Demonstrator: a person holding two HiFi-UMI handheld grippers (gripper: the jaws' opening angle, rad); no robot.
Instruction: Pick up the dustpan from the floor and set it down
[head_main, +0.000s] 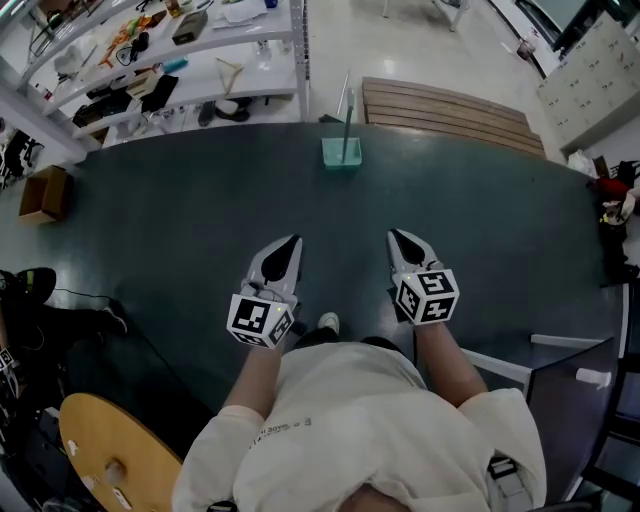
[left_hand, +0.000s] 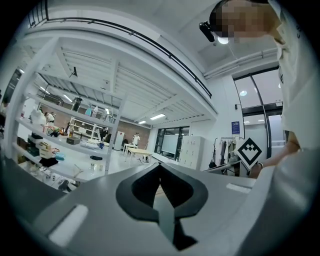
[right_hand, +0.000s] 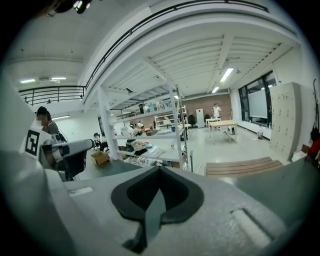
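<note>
A teal dustpan (head_main: 343, 152) with a thin upright handle stands on the dark floor mat (head_main: 200, 220), near the mat's far edge. Both grippers are held side by side in front of the person, well short of the dustpan and apart from it. My left gripper (head_main: 291, 243) has its jaws shut to a point with nothing in them. My right gripper (head_main: 393, 236) is shut and empty too. In the right gripper view a thin upright handle (right_hand: 191, 162) shows just beyond the jaw tips (right_hand: 159, 169). The left gripper view shows only its shut jaw tips (left_hand: 160, 166) and the room behind.
A slatted wooden bench (head_main: 445, 112) lies past the dustpan on the right. White shelves (head_main: 180, 60) full of items stand at the far left. A cardboard box (head_main: 45, 193) sits at the mat's left edge, a round wooden top (head_main: 110, 450) at the near left.
</note>
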